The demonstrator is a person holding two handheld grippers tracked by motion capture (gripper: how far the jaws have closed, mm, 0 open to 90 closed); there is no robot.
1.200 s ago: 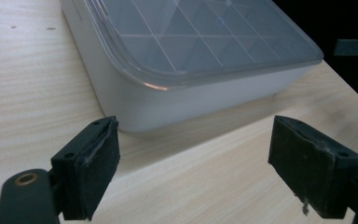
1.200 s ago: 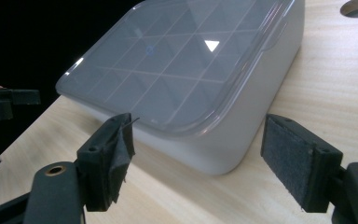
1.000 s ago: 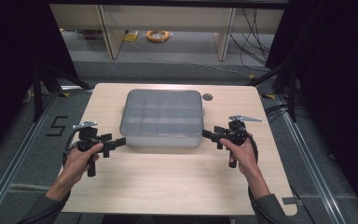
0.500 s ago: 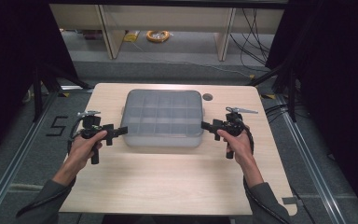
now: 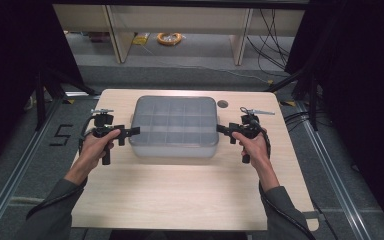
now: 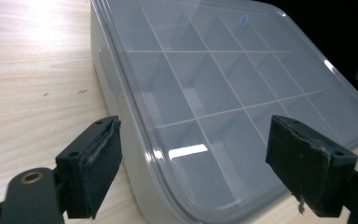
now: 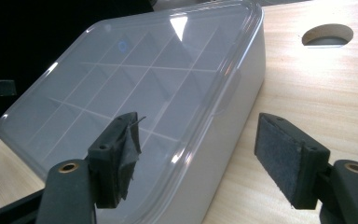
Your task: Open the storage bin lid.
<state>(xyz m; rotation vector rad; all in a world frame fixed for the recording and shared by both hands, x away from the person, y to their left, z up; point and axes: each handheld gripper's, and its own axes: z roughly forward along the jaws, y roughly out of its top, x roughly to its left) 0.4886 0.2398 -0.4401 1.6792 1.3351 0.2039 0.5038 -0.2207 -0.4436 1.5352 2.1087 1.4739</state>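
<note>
A translucent lidded compartment box (image 5: 174, 126) sits on the bench (image 5: 190, 195) between the left claw (image 5: 133, 131) and right claw (image 5: 220, 129), both released and straddling its end rims, where uneven squeezing could likely tip or slide it.

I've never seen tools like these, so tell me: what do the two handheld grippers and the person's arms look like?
Both the left gripper and the right gripper are black, each with two blocky jaws faced with dark, frayed pads, brass-coloured pivot pins and a pistol-style handle. A grey plate sits on top of each, and a black cable trails away. The person wears dark grey long sleeves.
</note>
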